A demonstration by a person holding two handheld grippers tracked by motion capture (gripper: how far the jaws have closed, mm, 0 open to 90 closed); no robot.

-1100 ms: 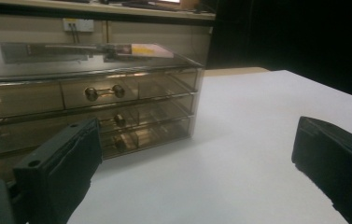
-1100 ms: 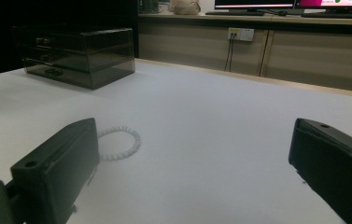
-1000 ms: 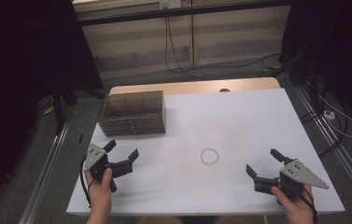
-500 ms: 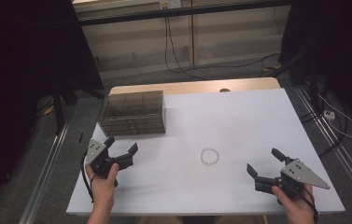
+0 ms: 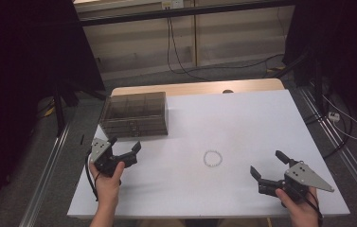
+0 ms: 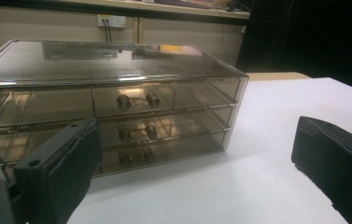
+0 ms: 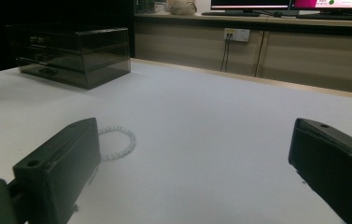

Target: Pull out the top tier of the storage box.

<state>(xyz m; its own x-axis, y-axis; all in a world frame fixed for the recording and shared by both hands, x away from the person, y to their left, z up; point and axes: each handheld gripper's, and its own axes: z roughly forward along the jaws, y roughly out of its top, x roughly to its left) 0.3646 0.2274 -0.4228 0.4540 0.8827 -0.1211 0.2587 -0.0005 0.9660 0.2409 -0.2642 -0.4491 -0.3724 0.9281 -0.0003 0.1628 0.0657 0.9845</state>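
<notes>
Left gripper (image 5: 125, 147) has neared the drawer box (image 6: 113, 105), its handles visible.

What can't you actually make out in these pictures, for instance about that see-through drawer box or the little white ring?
- Drawer box: in the left gripper view its left end is cut off by the frame edge and the jaw of the left hand-held gripper; contents unclear through tinted, reflective fronts.
- Bead bracelet: too small in the high view to tell single beads; in the right gripper view the jaw of the right hand-held gripper hides its near left part.
</notes>
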